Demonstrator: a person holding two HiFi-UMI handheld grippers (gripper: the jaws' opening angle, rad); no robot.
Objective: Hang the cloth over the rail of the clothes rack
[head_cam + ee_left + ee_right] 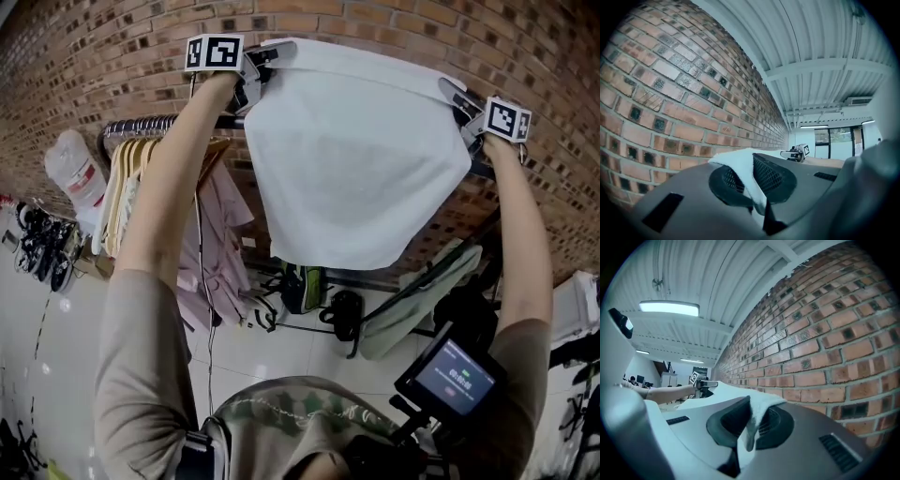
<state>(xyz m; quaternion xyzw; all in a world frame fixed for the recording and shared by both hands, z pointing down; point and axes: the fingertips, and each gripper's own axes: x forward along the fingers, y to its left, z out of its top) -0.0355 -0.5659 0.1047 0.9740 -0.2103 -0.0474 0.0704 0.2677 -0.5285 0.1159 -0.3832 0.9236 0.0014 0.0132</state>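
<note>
A white cloth (352, 169) hangs spread between my two raised grippers, in front of the brick wall. My left gripper (255, 70) is shut on its upper left corner, and the cloth (740, 166) shows pinched between the jaws in the left gripper view. My right gripper (466, 105) is shut on the upper right corner; the cloth (757, 411) is folded between its jaws. The clothes rack rail (141, 124) runs dark behind and below the cloth's top edge, mostly hidden by the cloth and my arms.
Several wooden hangers (136, 159) and a pink garment (217, 234) hang on the rack at the left. A pale green garment (422, 295) and dark bags (342, 314) sit lower down. A white sack (75, 173) stands at far left beside shoes (42, 248).
</note>
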